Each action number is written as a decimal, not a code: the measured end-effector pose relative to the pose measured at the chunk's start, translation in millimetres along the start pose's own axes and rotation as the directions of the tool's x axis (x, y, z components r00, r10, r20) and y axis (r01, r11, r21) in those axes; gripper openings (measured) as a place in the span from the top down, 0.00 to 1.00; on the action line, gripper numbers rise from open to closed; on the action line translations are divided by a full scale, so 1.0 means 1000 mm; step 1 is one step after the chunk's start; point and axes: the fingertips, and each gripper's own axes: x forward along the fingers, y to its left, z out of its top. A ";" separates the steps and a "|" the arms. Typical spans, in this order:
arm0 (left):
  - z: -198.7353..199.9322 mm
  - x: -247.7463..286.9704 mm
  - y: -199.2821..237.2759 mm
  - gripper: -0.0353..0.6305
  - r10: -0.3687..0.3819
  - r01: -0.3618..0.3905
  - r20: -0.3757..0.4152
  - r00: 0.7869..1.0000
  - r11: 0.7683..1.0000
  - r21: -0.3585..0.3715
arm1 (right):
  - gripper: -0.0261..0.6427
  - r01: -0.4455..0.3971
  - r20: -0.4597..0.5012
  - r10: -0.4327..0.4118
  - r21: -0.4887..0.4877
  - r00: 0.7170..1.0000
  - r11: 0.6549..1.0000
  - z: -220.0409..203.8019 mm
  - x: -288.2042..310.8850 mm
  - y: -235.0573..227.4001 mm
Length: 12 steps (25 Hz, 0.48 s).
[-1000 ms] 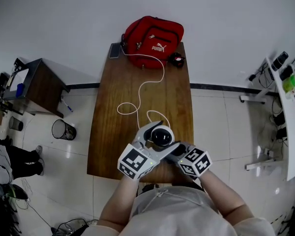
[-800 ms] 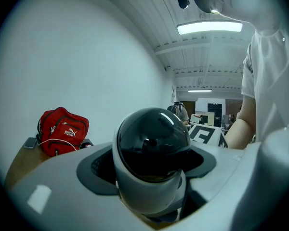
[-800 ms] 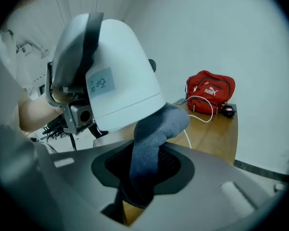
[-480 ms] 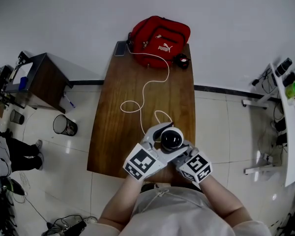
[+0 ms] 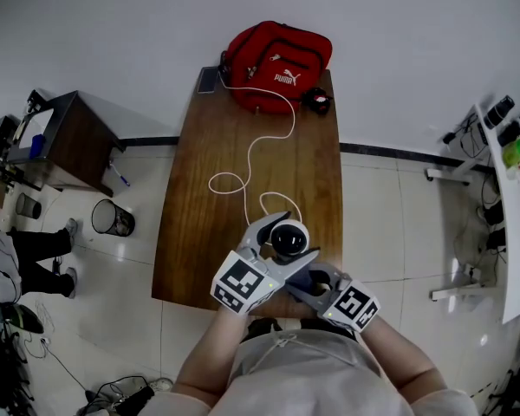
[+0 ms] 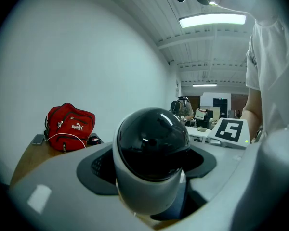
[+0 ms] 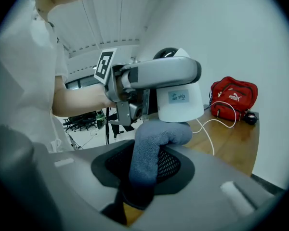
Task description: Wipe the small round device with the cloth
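The small round device (image 5: pixel 288 237), white with a black glossy dome, sits lifted above the near end of the wooden table (image 5: pixel 199 232), with my left gripper (image 5: pixel 276 248) shut on it. The left gripper view shows the device (image 6: pixel 151 158) filling the gap between the jaws. My right gripper (image 5: pixel 319 282) is just below and right of it, shut on a grey cloth (image 7: pixel 151 150). The cloth's folded top presses against the underside of the device's white base (image 7: pixel 180 102). The left gripper's finger (image 7: pixel 159 73) wraps that body.
A red bag (image 5: pixel 276 55) lies at the table's far end, with a white cable (image 5: pixel 260 146) running from it toward the device. A phone (image 5: pixel 208 81) and a small black object (image 5: pixel 315 101) flank the bag. A bin (image 5: pixel 113 218) and dark cabinet (image 5: pixel 65 146) stand left.
The right gripper has dropped a little toward me with the cloth, coming under the device. The left gripper and device shifted slightly left.
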 end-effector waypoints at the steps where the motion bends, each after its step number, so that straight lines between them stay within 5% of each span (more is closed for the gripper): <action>1: -0.003 -0.002 0.003 0.39 0.014 -0.014 -0.010 1.000 1.000 0.004 | 0.79 0.005 -0.011 -0.004 0.021 1.000 1.000 -0.008 -0.002 -0.001; 4: -0.019 -0.006 0.011 0.38 0.055 -0.055 -0.031 0.998 0.998 0.001 | 0.79 0.124 -0.056 -0.118 0.110 0.991 0.986 -0.033 -0.015 -0.027; 8: -0.052 -0.009 0.007 0.39 0.059 -0.060 -0.035 0.998 0.997 -0.040 | 0.79 0.336 -0.094 -0.322 0.244 0.942 0.910 -0.051 -0.036 -0.075; 12: -0.096 -0.005 -0.007 0.39 0.054 -0.056 -0.052 0.997 0.997 -0.053 | 0.79 0.420 -0.104 -0.409 0.307 0.907 0.854 -0.058 -0.036 -0.094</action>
